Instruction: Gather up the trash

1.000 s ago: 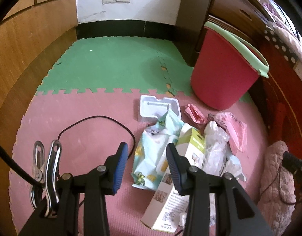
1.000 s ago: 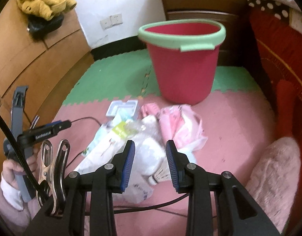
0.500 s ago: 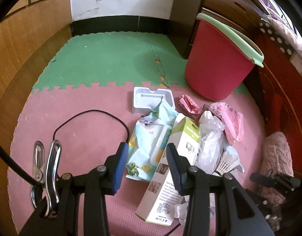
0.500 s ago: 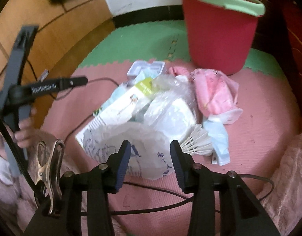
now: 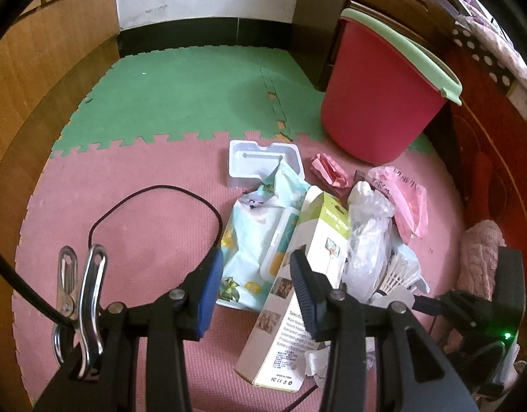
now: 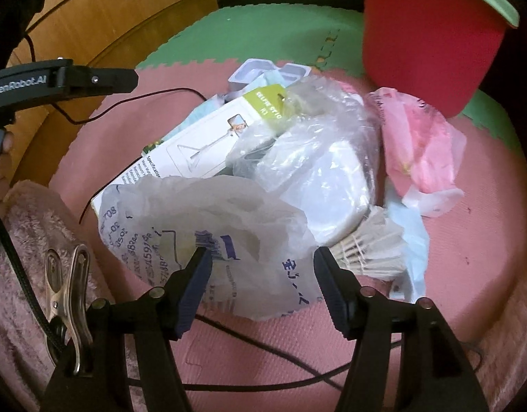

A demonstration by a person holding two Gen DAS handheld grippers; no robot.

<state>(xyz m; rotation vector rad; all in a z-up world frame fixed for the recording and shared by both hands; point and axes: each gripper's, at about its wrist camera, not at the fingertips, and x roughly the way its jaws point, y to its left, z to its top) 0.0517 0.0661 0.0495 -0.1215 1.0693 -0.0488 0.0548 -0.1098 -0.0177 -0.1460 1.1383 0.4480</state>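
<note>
Crinkled white printed bag (image 6: 208,233): nearest item of trash heap mid pink mat (image 6: 469,240), between opening jaws of right gripper (image 6: 260,274), unpinched. Left gripper (image 5: 255,276) spread, empty. Risks: thin film slipping; black cable (image 6: 263,340) beneath snagged; shuttlecock (image 6: 370,243) dragged along

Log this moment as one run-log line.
stage: reaching for trash | right claw: opening over white printed bag, not gripping | left claw: open, empty, above wipes pack | red bucket: upright behind pile
</note>
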